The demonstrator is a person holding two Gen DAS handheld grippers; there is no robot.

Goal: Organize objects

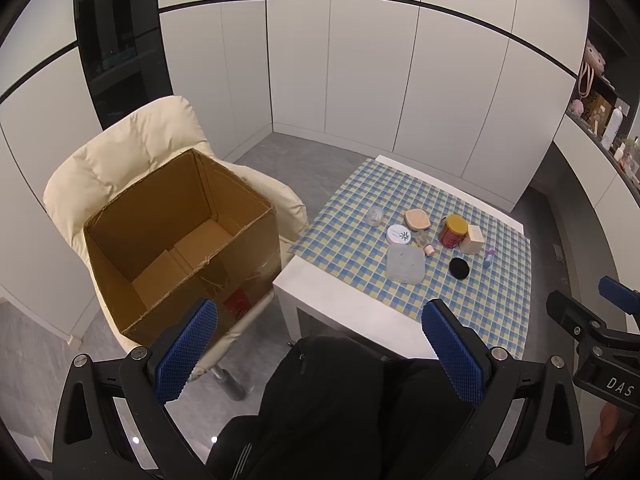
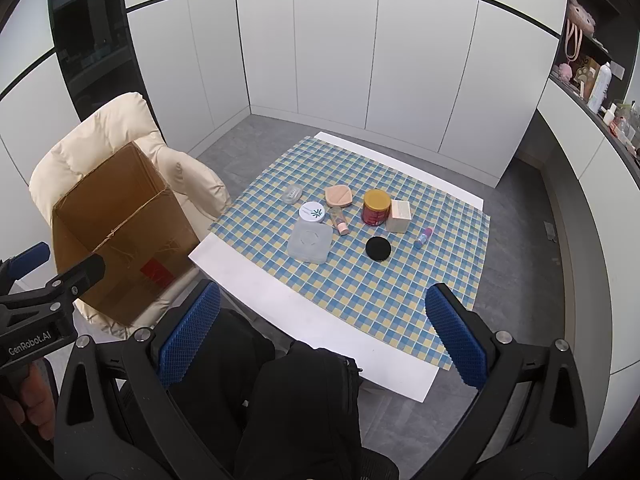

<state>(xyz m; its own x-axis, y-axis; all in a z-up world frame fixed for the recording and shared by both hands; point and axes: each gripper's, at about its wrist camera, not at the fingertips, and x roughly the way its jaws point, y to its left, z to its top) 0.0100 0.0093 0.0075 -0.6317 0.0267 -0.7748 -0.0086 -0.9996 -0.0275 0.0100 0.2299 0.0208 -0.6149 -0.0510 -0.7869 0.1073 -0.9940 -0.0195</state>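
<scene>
Both grippers hang spread wide, nothing between the blue pads: left gripper (image 1: 320, 354), right gripper (image 2: 322, 334). Small toiletries sit clustered on the blue-and-yellow checked cloth (image 2: 360, 292) on the white table (image 2: 280, 300), among them a gold-lidded red jar (image 2: 376, 207). The open brown cardboard box (image 1: 180, 240) rests on the cream padded chair (image 1: 120, 156), left of the table.

Small toiletries cluster on the checked cloth (image 2: 360, 292): red jar (image 2: 376, 208), black disc (image 2: 378, 249), clear square case (image 2: 311, 243). An open cardboard box (image 1: 176, 240) stands upright and empty on the cream chair (image 1: 120, 160).
</scene>
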